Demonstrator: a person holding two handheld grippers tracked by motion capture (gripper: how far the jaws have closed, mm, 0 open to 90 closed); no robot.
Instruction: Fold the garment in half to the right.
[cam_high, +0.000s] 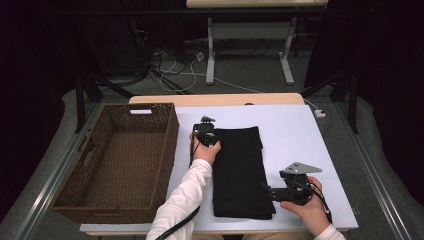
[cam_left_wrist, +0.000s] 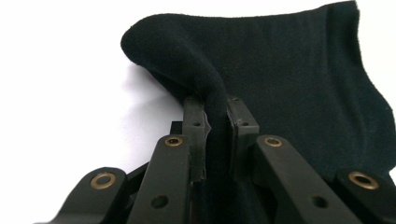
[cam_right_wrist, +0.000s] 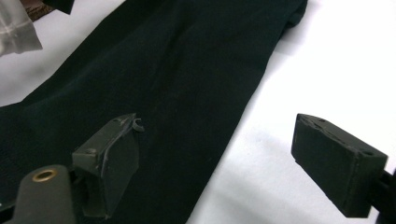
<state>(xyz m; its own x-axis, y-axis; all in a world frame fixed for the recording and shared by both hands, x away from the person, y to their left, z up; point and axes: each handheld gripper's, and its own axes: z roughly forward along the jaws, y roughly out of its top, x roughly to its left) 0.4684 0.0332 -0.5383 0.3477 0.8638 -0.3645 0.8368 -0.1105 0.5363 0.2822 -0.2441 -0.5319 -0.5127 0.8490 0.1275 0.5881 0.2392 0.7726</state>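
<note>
The left hand-held gripper (cam_high: 205, 131) is reaching forward on an outstretched forearm, its jaws clamping tight. The right hand-held gripper (cam_high: 270, 191) is lying level, pointing left, its jaws standing wide apart.

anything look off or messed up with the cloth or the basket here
Nothing looks damaged or spilled. The black cloth lies folded and fairly straight on the white table, beside the empty wicker basket. Its only bump is the far left corner, pinched up into a ridge by the left hand-held gripper. The right hand-held gripper is open over its near right edge.
</note>
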